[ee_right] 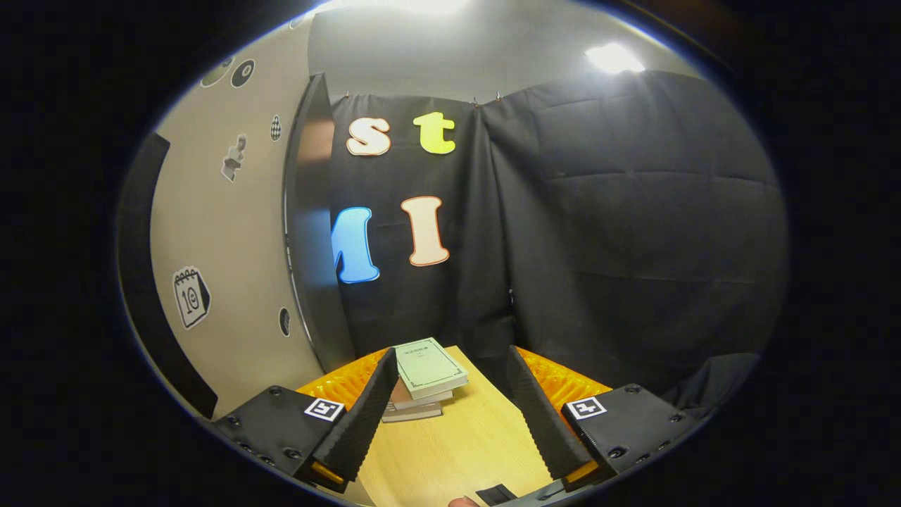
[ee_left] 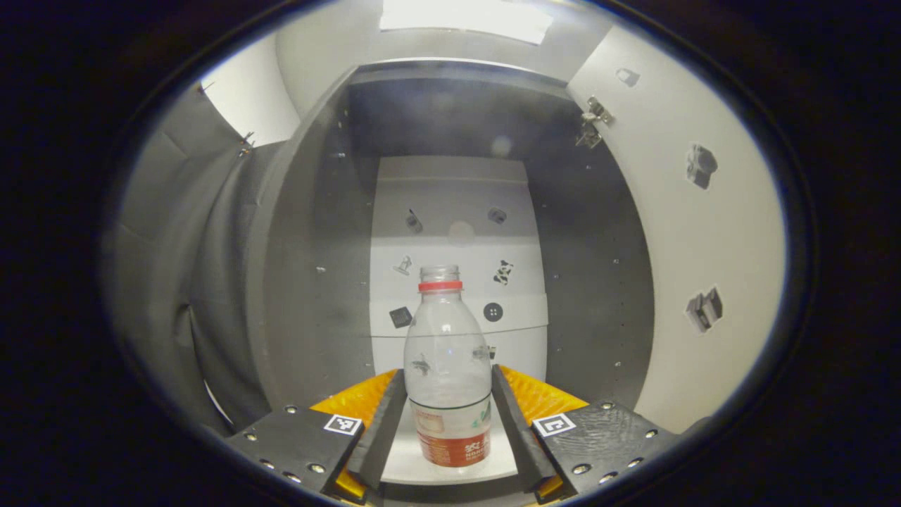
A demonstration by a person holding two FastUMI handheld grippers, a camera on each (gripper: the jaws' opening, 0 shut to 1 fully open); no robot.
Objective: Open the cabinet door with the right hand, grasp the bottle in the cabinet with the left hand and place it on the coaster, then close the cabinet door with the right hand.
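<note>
Left gripper view looks straight into the cabinet, a dark-walled box whose opening spreads wide across the picture. Its door is swung out on the right, pale inner face showing, hinge hardware near the top corner; that leaves the whole front free. A pale back panel with small stickers closes the rear, and there is dark open space above and to both sides of the bottle. The bottle stands upright on the pale cabinet floor — clear, uncapped, red neck ring, red label low down. The left gripper has its fingers spread to either side of the bottle; whether the inner faces touch it I cannot tell, they lie at most just beside its lower body.

In the right gripper view the black cloth wall takes the far side, with the door's dark edge and its pale face at left. Below, a wooden table runs forward with bare room between the fingers. A stack of books sits at its far end near the door edge. The right gripper is spread wide — nothing between its fingers.
</note>
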